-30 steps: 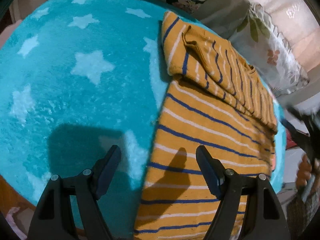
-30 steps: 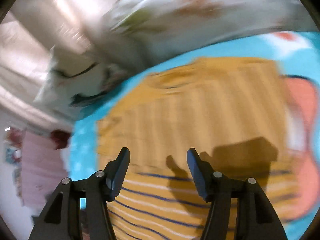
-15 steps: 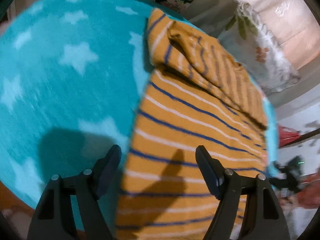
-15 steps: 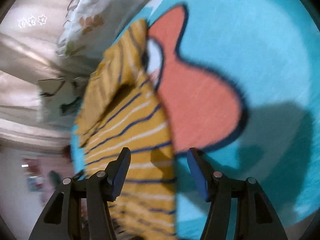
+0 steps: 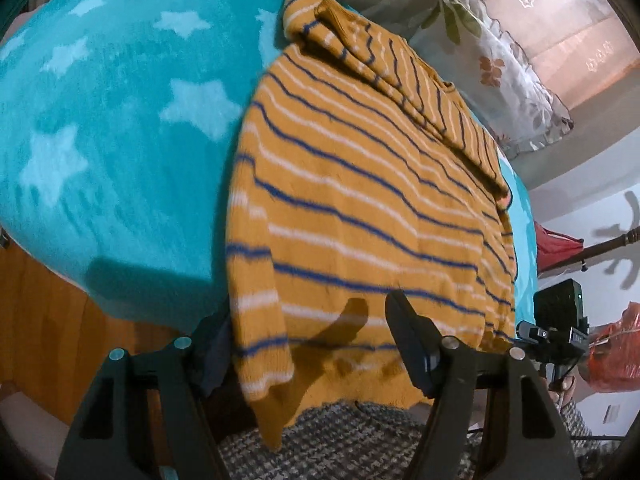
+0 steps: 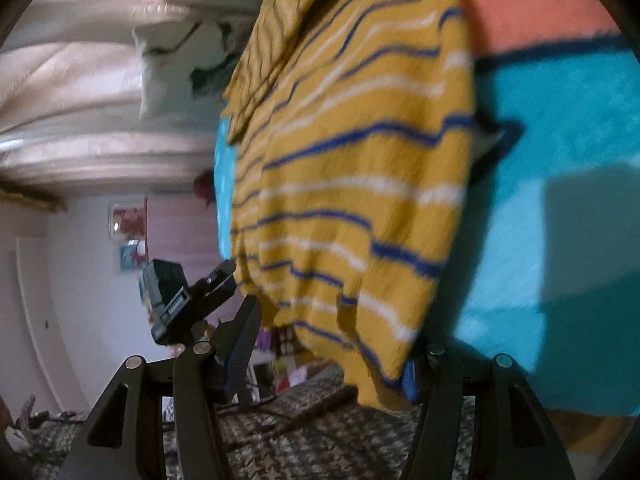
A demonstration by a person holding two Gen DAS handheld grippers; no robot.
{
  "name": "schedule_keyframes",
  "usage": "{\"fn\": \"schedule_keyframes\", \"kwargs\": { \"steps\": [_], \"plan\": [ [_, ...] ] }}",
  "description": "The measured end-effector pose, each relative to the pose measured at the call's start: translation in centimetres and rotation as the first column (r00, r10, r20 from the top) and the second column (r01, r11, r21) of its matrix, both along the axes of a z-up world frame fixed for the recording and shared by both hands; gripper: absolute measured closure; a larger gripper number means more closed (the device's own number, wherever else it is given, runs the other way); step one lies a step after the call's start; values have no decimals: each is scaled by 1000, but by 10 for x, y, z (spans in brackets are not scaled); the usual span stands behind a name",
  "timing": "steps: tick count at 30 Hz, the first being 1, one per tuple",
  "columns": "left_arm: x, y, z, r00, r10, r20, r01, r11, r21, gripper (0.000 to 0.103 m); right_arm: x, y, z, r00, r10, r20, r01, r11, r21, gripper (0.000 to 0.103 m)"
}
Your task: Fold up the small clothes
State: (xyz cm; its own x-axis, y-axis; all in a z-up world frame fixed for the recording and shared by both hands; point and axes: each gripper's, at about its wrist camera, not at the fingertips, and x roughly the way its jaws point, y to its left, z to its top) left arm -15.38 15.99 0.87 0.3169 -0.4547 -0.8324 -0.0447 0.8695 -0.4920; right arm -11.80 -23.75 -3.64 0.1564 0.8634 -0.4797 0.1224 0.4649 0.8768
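A yellow sweater [image 5: 360, 200] with blue and white stripes lies on a teal star blanket [image 5: 100, 120], sleeves folded in at the far end. Its hem hangs over the bed's near edge. My left gripper [image 5: 308, 332] is at the hem's left corner; its jaws are closing with the corner between them, and the left finger is partly hidden behind the cloth. My right gripper [image 6: 332, 344] stands open at the hem's right corner of the sweater [image 6: 352, 168], with cloth hanging between its fingers. Each wrist view shows the other: the right gripper [image 5: 552, 336] and the left gripper [image 6: 188, 300].
A floral pillow [image 5: 492, 64] leans at the far side by the sweater's top. Below the bed edge lies a speckled rug [image 5: 340, 432]. A wooden bed side [image 5: 40, 300] shows at lower left. The blanket [image 6: 560, 160] carries a pink shape [image 6: 520, 0] right of the sweater.
Both grippers drew back to the sweater's near hem. The left one slid right until the hem corner came between its jaws. The right one swung down to the other corner.
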Motion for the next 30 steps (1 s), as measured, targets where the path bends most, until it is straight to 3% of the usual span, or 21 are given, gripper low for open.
{"fn": "schedule_keyframes", "kwargs": {
  "steps": [6,10,12,15,16,19,22,26,30],
  "plan": [
    [-8,-5,-15,998,38,-60,-40,999,-33,36,6,22,-1,998,65,-9,-65,998,9,39],
    [-12,-4,-27,990,65,-122,-71,996,-47,62,0,28,-7,994,103,-22,-103,995,12,39],
    [-13,-2,-29,986,88,-144,-99,992,-73,68,-6,27,-15,992,126,-33,-125,992,15,39],
    [-14,-3,-25,983,96,-154,-105,993,-50,80,-9,38,-20,986,163,-39,-163,987,12,40],
    [-14,-5,-23,982,98,-159,-105,994,-36,85,-9,40,-20,984,172,-35,-172,985,13,47],
    [-13,-7,-15,978,109,-179,-110,994,5,91,-9,43,-13,979,203,-14,-203,979,3,92],
    [-11,-8,4,978,122,-171,-121,993,13,92,-5,36,15,980,194,46,-197,977,77,96],
    [5,0,38,980,160,-121,-166,985,-47,92,12,25,60,979,137,149,-157,978,137,96],
    [70,3,72,983,180,-31,-182,980,-78,94,60,10,99,971,13,240,-55,984,169,96]
  ]
}}
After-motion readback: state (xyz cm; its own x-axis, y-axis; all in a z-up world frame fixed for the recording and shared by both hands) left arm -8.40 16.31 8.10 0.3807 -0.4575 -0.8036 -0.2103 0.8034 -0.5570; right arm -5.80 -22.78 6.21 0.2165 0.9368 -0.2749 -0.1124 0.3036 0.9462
